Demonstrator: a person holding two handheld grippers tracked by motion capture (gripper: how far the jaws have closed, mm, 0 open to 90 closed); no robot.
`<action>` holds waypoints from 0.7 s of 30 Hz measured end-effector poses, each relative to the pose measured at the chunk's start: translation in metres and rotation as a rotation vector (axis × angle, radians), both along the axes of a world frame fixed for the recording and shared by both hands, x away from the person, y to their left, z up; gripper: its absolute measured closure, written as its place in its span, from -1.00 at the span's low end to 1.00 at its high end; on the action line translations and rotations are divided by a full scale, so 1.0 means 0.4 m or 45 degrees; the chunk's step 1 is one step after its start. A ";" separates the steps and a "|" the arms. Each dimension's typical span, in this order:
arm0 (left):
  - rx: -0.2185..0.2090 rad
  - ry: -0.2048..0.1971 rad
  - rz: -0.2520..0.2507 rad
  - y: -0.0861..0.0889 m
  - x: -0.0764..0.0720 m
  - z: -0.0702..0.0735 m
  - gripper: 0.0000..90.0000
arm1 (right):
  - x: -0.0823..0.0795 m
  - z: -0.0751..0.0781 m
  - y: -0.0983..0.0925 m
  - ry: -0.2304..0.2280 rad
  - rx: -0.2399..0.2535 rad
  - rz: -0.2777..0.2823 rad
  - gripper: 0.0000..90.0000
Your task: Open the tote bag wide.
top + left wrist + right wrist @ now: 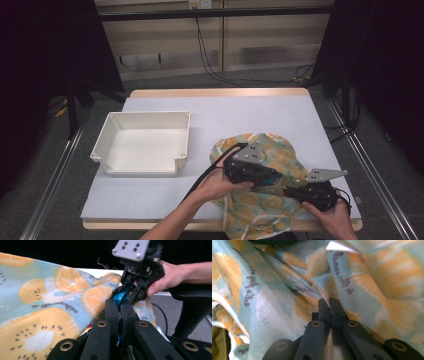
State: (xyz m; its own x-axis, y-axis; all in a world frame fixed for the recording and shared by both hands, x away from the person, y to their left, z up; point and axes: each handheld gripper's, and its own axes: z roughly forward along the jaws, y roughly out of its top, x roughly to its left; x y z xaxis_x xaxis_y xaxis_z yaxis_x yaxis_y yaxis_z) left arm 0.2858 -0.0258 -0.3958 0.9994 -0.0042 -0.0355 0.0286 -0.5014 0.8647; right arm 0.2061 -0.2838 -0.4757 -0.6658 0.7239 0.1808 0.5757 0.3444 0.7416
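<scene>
**Fabric pinched by both grippers, bin not loaded yet**

Fabric first: the fruit-print cloth (265,200) (teal, orange slices) lies bunched at the near right corner of the table (210,200), part of it hanging over the near edge.

- Right gripper (290,191): nearest the table's near edge, jaws fully closed on a fold of the cloth; right gripper view shows the print pinched between them.
- Left gripper (231,169): just behind it on the cloth, jaws closed. Left gripper view shows a shiny blue item (120,297) at its tips, apparently clamped along with the cloth edge. Can't tell what the item is, maybe a wrapper or foil.
- Both grippers sit close together on the same patch of cloth.

Progress, my read: grasp stage done, both holds look set. Cloth is still crumpled, not lifted clear, not folded, not moved. Everything after the grasp is left.

Container: white plastic bin (182,137) toward the far left of the table, well apart from the cloth. Nothing inside it.
</scene>
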 end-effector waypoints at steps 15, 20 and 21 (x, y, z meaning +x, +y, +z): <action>0.111 0.007 0.012 -0.031 0.019 -0.038 0.93 | -0.044 0.156 -0.009 -0.239 0.132 0.032 0.31; 0.115 0.004 0.008 -0.031 0.018 -0.037 0.93 | -0.012 0.200 -0.026 -0.310 0.112 -0.026 0.15; 0.109 0.005 0.009 -0.029 0.018 -0.036 0.92 | 0.001 0.201 -0.027 -0.305 0.110 -0.030 0.13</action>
State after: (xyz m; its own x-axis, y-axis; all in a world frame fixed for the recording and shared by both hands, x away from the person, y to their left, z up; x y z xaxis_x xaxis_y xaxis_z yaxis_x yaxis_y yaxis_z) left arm 0.2928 -0.0376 -0.4100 0.9992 0.0059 -0.0390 0.0354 -0.5730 0.8188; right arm 0.2066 -0.2946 -0.3951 -0.6804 0.7283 0.0816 0.3870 0.2625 0.8840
